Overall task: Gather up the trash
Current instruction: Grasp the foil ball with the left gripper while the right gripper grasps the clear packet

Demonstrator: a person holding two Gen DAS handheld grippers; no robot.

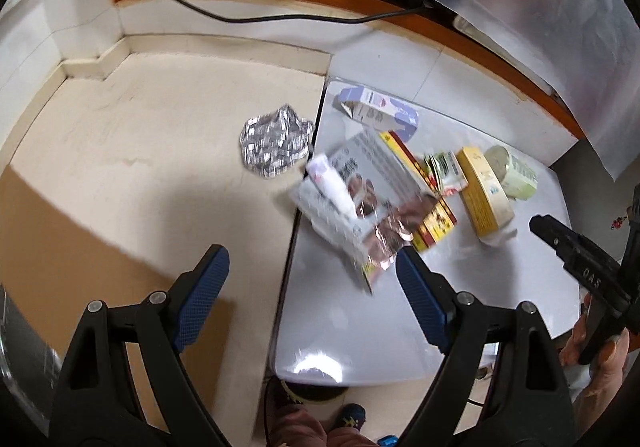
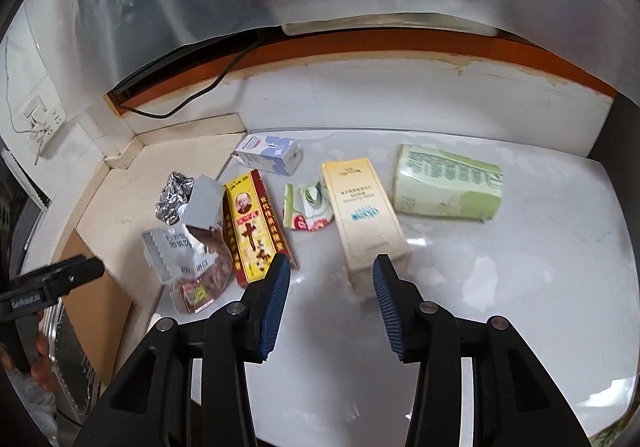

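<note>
Both grippers gape, gripping nothing. The right gripper [image 2: 331, 271] hangs over the table [image 2: 500, 287], the cream box [image 2: 366, 215] just beyond its fingertips. The left gripper [image 1: 310, 271] straddles the table's left edge, the silver wrapper [image 1: 356, 203] overhanging that edge just ahead.

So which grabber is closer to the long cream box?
The right one. The right gripper hangs open just before the cream box, one fingertip nearly at its end. The left gripper hangs open over the table's left edge, by the snack bag.
</note>
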